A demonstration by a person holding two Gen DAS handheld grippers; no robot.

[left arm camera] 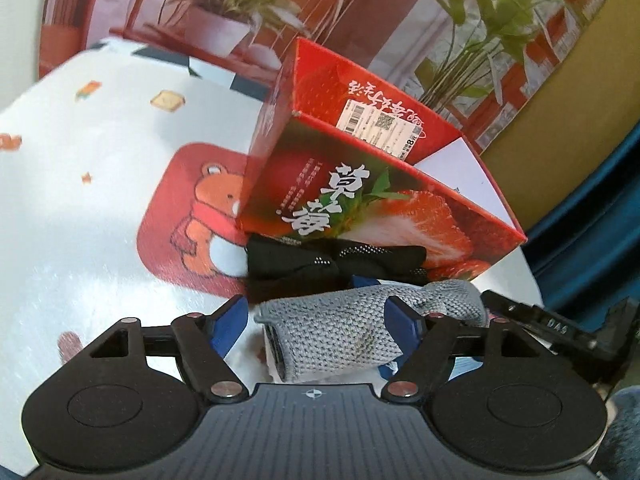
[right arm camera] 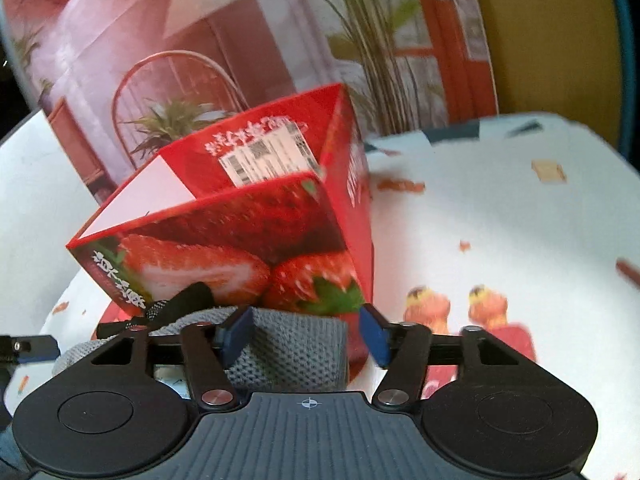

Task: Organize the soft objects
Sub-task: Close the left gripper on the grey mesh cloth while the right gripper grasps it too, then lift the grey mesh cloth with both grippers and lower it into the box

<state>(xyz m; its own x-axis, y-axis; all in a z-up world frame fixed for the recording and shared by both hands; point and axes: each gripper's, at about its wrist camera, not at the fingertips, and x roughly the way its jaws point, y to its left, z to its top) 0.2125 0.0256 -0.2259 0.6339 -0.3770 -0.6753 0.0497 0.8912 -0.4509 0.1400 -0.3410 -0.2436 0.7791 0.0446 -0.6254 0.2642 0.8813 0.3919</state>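
Observation:
A grey knitted sock (left arm camera: 340, 328) lies on the tablecloth in front of an open red strawberry box (left arm camera: 360, 200). My left gripper (left arm camera: 316, 320) stands open astride it: the left pad is clear of the knit, and the right pad sits at its edge. From the other side, my right gripper (right arm camera: 306, 334) is open around the same grey sock (right arm camera: 288, 352), with a gap at its right pad. A black fabric piece (left arm camera: 332, 260) with a dotted stripe lies between the sock and the box, and its end shows in the right wrist view (right arm camera: 180, 300).
The strawberry box (right arm camera: 240, 240) stands close ahead of both grippers, its white inside showing. The white cartoon-bear tablecloth (left arm camera: 100, 200) spreads to the left and, in the right wrist view (right arm camera: 500, 220), to the right. A printed backdrop of plants rises behind. The other gripper's body (left arm camera: 560, 328) is close at the right.

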